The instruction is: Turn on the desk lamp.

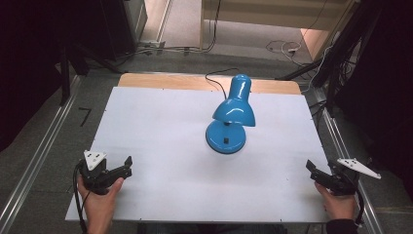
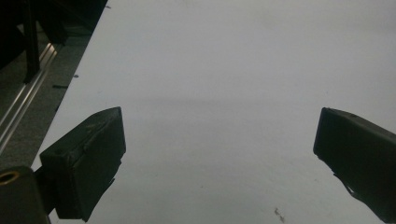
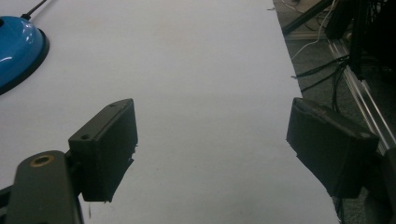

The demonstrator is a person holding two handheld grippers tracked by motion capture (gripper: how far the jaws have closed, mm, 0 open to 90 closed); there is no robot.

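My left gripper (image 1: 127,167) sits at the near left corner of the white table (image 1: 160,126), held in my left hand (image 1: 100,197), jaws spread wide with nothing between them (the left gripper view has just bare white board between the pads). Middle of the table, toward the far side: a blue desk lamp (image 1: 232,114) standing upright on its round base (image 3: 16,51), shade tilted forward over it, black cord (image 1: 217,80) running off the back edge. My right gripper (image 1: 311,169) is at the near right edge, in my right hand (image 1: 338,202), jaws also wide apart and empty. Lamp is well apart from both grippers; its base shows at the upper left of the right gripper view.
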